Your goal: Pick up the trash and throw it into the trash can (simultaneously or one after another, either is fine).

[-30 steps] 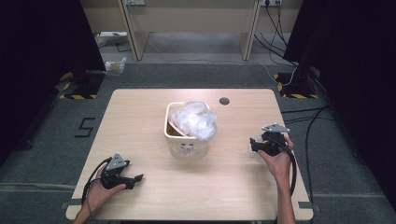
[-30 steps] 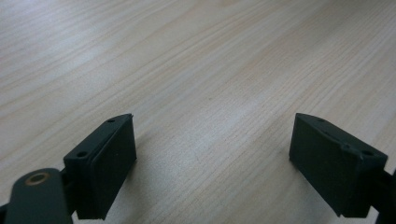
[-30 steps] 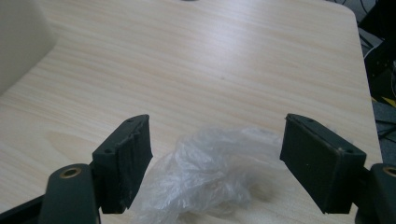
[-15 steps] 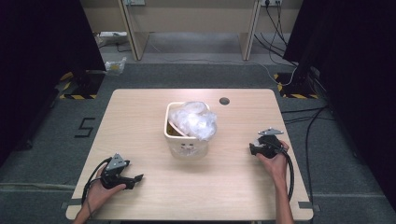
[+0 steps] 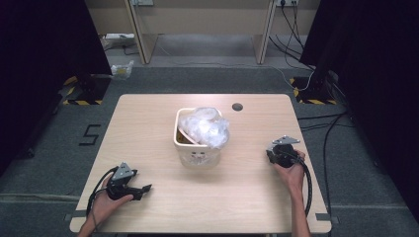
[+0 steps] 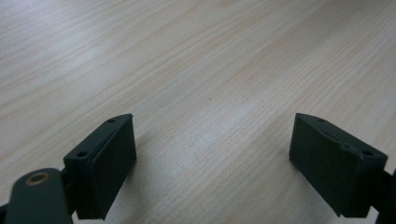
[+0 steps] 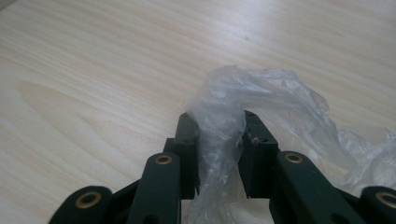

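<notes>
- Right gripper (image 7: 219,154) is pinching a crumpled piece of clear plastic film (image 7: 261,100); its jaws have just been closing, and the film is bunched between both pads in the right gripper view.
- The film is rising above the jaw tips and spilling off to the right of that view, lying against the light wooden surface (image 7: 93,70).
- In the high view the right gripper (image 5: 276,154) is sitting near the right edge of the surface (image 5: 148,123), held by the person's right hand (image 5: 291,170), with the grey plate on top and its cable looping back along the forearm.
- The pinched film is too small to make out in the high view.
- Left gripper (image 6: 212,158) is standing spread wide, nothing between the jaws, bare wood grain showing under them in the left gripper view.
- In the high view the left gripper (image 5: 129,186) is lying low on the near left corner of the surface, in the person's left hand (image 5: 106,202), jaws pointing right.
- A cream bin (image 5: 196,148) is standing upright around the middle of the surface, well apart from both grippers.
- A clear plastic bag (image 5: 205,127) is bulging out of the bin's top, puffed and crumpled, hanging over the right rim.
- A small dark round hole (image 5: 237,106) is sitting in the surface behind the bin, toward the far edge.
- Grey carpet floor (image 5: 59,148) is surrounding the surface, with a "5" mark (image 5: 90,134) on it at the left.
</notes>
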Motion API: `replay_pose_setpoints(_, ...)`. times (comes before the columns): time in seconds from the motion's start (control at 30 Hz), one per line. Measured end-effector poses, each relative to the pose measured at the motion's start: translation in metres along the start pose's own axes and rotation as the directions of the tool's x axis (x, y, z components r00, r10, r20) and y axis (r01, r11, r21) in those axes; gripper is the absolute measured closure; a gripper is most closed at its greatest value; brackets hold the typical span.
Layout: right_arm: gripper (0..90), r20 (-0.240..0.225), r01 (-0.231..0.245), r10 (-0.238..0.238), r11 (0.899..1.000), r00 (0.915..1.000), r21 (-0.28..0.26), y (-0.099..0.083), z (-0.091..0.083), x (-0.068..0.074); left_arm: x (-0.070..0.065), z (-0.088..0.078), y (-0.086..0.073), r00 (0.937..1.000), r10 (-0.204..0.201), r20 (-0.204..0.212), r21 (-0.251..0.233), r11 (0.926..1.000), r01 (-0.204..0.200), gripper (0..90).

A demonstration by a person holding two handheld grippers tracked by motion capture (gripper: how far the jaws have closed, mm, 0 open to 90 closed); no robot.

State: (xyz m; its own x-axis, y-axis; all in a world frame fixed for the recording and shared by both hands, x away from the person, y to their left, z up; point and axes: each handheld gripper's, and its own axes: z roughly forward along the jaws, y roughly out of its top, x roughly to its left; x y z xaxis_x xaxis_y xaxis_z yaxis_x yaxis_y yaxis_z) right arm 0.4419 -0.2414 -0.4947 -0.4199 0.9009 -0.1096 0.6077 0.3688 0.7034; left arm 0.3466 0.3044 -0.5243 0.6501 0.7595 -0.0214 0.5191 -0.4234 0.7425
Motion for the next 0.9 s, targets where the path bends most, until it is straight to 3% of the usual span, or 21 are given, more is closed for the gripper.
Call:
replay_pose_setpoints(0.47,73.7,-0.044,0.047,-0.053,0.990,0.9976,-0.132,0.028,-0.036,0.018,0.000,0.000,0.000,1.0000,-0.001,0.000,0.000,1.0000,0.001,13.6)
replay_pose_setpoints(0.9,73.4,-0.103,0.061,-0.083,0.976,0.9912,-0.207,0.046,-0.056,0.036,0.000,0.000,0.000,1.0000,-0.001,0.000,-0.001,1.0000,0.001,13.6)
